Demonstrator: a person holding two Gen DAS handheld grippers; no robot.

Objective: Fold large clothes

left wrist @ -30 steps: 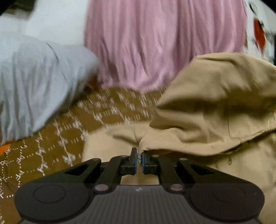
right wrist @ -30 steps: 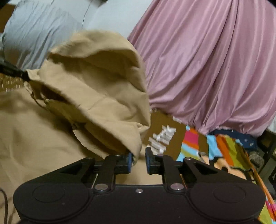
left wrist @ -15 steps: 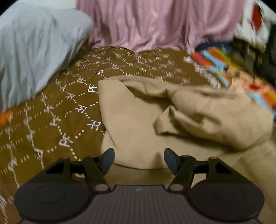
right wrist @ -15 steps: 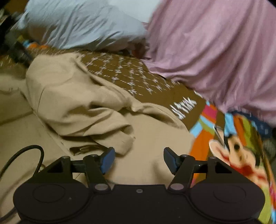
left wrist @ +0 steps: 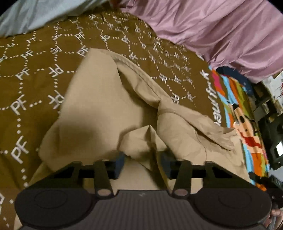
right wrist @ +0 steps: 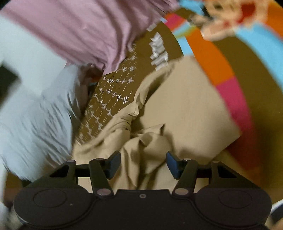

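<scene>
Brown patterned bedspread (left wrist: 44, 74) under tan garment (left wrist: 99, 109); perhaps pink curtain (left wrist: 221, 30) behind.

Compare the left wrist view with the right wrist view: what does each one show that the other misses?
Left wrist only: the left gripper, open, its fingers either side of a raised fold, and dark equipment at the right edge beyond the bed.

Right wrist only: the right gripper, open over bunched cloth; this view is motion-blurred.

Both: the tan garment crumpled on the brown patterned bedspread, the pink cloth, the pale blue-grey fabric, and the colourful cartoon blanket.
</scene>
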